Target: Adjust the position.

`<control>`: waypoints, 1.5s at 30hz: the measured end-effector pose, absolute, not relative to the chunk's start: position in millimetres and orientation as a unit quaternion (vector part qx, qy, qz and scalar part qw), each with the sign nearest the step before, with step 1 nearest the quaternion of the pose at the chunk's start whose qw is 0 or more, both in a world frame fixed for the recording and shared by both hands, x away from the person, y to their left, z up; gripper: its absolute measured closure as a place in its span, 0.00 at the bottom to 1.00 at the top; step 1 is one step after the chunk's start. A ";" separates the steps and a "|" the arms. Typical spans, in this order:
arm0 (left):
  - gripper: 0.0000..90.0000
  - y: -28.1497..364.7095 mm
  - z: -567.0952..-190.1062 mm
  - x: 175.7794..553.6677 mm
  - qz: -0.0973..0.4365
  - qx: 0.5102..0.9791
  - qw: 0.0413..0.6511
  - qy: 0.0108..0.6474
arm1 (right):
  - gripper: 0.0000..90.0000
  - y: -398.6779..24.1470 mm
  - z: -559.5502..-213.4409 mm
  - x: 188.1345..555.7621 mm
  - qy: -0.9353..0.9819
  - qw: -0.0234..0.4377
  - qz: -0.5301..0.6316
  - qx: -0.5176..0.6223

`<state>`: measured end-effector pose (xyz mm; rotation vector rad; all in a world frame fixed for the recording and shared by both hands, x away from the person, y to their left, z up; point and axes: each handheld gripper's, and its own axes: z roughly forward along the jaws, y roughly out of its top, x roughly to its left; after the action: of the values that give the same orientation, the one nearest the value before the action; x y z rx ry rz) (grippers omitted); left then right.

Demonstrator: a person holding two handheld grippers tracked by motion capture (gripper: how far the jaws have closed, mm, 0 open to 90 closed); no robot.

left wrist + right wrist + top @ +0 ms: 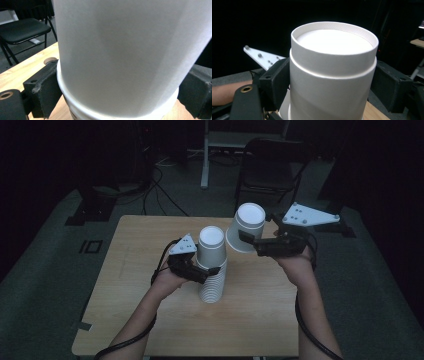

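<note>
The stack of white paper cups [212,270] stands upside down at the centre of the high view, on the wooden table [140,270], and a separate paper cup [245,227] is held up in the air just to its upper right, tilted, base toward the camera. These cups look light and thin-walled, so they should dent under a hard squeeze, and nested ones are likely to cling together; the firmest hold is probably on the side wall near a rolled rim or near the base, where the paper is stiffer. The left gripper [207,270] comes in from the lower left with its 2 jaws clamped on the stack about halfway up, 1 jaw on each side of the wall in the left gripper view, just above a cup rim [75,100]. The right gripper [248,240], raised at centre right with the forearm angled up from the bottom edge, is closed on the lone cup's wall, its jaws flanking it in the right gripper view.
</note>
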<state>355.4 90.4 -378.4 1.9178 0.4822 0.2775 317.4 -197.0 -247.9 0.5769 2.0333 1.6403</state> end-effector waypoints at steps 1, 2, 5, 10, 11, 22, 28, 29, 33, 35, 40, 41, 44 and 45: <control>0.07 90.3 -378.2 355.4 0.117 0.808 0.541 0.203 | 0.24 -199.8 -250.6 316.2 0.740 0.228 0.597 0.210; 0.07 90.6 -378.4 355.4 0.117 0.807 0.542 0.203 | 0.23 -202.2 -253.5 315.1 0.740 0.228 0.596 0.211; 0.06 90.8 -379.6 355.6 0.117 0.805 0.546 0.200 | 0.24 -207.4 -264.0 312.3 0.744 0.228 0.590 0.218; 0.05 91.8 -380.4 354.3 0.118 0.803 0.549 0.199 | 0.24 -214.5 -281.4 309.3 0.745 0.224 0.586 0.228; 0.05 92.2 -380.4 353.9 0.119 0.804 0.548 0.198 | 0.24 -216.1 -284.2 308.9 0.744 0.220 0.587 0.229; 0.05 95.6 -378.9 349.3 0.122 0.802 0.546 0.209 | 0.24 -220.8 -313.7 305.0 0.752 0.207 0.577 0.243; 0.02 102.4 -376.1 349.1 0.115 0.798 0.546 0.230 | 0.24 -223.9 -325.3 304.5 0.751 0.199 0.578 0.251; 0.02 103.2 -375.8 348.8 0.114 0.797 0.546 0.232 | 0.24 -224.4 -326.2 304.9 0.752 0.197 0.577 0.250; 0.01 106.8 -376.9 342.7 0.112 0.799 0.546 0.228 | 0.24 -225.6 -327.9 303.7 0.751 0.196 0.578 0.251; 0.01 109.1 -378.8 339.3 0.115 0.801 0.543 0.225 | 0.24 -225.9 -328.7 303.2 0.751 0.194 0.579 0.251; 0.01 115.6 -385.5 330.6 0.123 0.798 0.543 0.228 | 0.24 -224.3 -332.5 301.8 0.754 0.195 0.575 0.251; 0.01 117.5 -386.9 329.0 0.121 0.799 0.544 0.227 | 0.24 -224.2 -333.3 301.4 0.755 0.192 0.575 0.250; 0.01 122.2 -391.8 322.9 0.125 0.796 0.546 0.229 | 0.24 -223.7 -335.9 299.4 0.757 0.193 0.573 0.249; 0.01 123.4 -393.4 321.1 0.129 0.796 0.544 0.231 | 0.24 -223.8 -336.8 298.6 0.756 0.194 0.573 0.249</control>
<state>321.1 123.4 -393.4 1.8894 0.5493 0.3069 298.6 -223.8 -336.8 0.6987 2.1208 1.6077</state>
